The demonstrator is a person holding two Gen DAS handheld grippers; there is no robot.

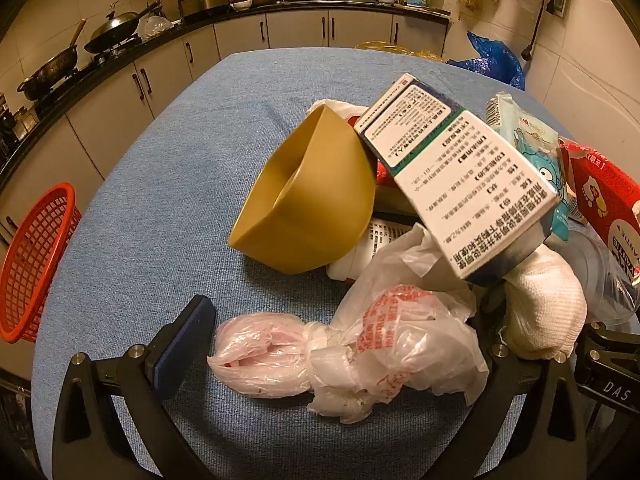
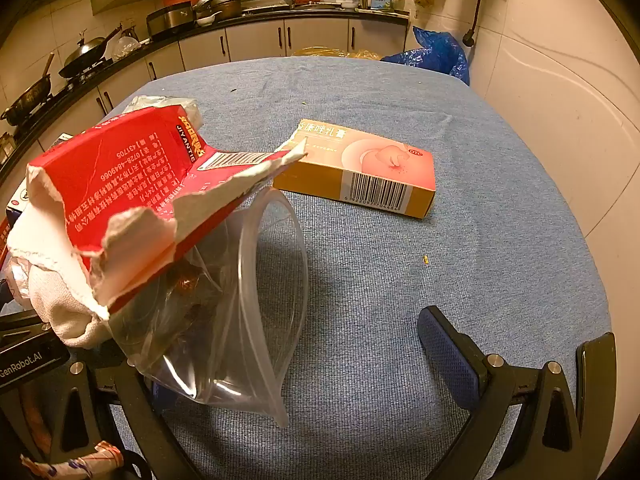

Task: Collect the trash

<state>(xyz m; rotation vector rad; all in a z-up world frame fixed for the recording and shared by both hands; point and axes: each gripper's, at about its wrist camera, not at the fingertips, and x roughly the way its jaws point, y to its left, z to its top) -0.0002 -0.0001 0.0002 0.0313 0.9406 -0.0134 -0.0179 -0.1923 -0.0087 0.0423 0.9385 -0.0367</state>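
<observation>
Blue cloth [image 1: 140, 208] covers the kitchen table, with trash heaped at its near right: a knotted plastic bag [image 1: 360, 352] between the left gripper's [image 1: 332, 344] spread jaws. The right gripper [image 2: 304, 360], jaws also spread, straddles a clear cup [image 2: 240, 320] under a torn red box [image 2: 132, 200]; closing carelessly could topple the leaning white box [image 1: 460, 184] and the yellow bowl [image 1: 308, 200].

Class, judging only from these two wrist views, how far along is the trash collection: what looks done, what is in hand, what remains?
Done: nothing visibly binned; the red basket at the table edge shows no trash inside.
In hand: neither the left gripper nor the right gripper grips anything; both are open, with the knotted plastic bag between the left fingers.
Left: the white medicine box, torn red box, clear plastic bag and orange box.
</observation>
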